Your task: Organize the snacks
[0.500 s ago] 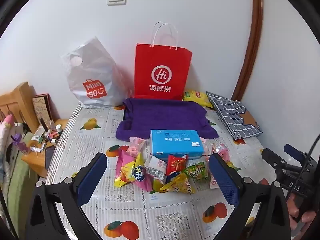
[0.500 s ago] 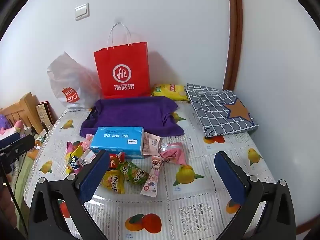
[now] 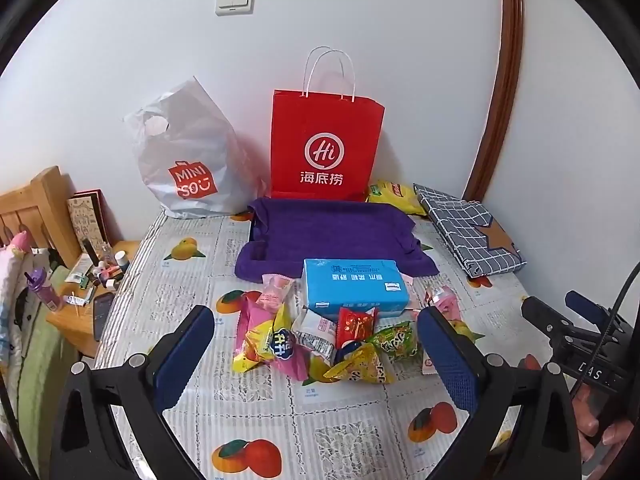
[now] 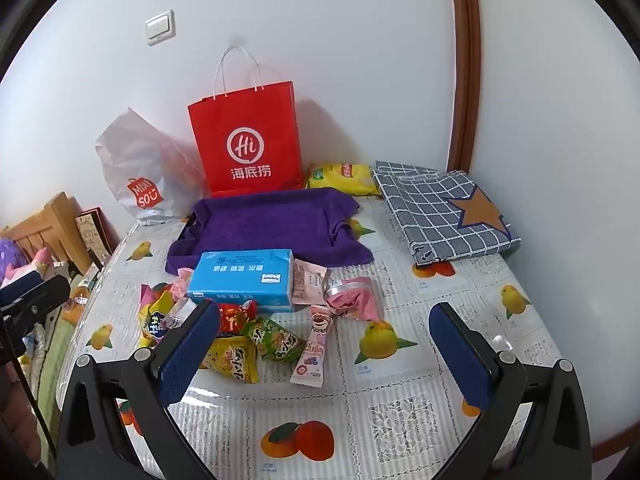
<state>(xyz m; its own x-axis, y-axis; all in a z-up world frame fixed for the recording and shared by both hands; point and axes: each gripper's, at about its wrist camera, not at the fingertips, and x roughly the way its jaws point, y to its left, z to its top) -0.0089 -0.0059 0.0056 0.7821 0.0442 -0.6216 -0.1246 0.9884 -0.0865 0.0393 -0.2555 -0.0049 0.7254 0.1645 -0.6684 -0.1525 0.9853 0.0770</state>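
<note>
Before the purple towel — loose snack packets

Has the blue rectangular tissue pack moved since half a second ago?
No. The blue rectangular tissue pack sits just in front of the purple towel-lined tray, exactly as before, judged against that tray.

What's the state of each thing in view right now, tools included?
left tool: open, holding nothing
right tool: open, holding nothing
red paper bag: upright against wall
white plastic bag: slumped beside it
purple towel: spread flat
blue tissue pack: lying flat, sealed
snack packets: loose pile, unsorted
checked cloth: folded
</note>
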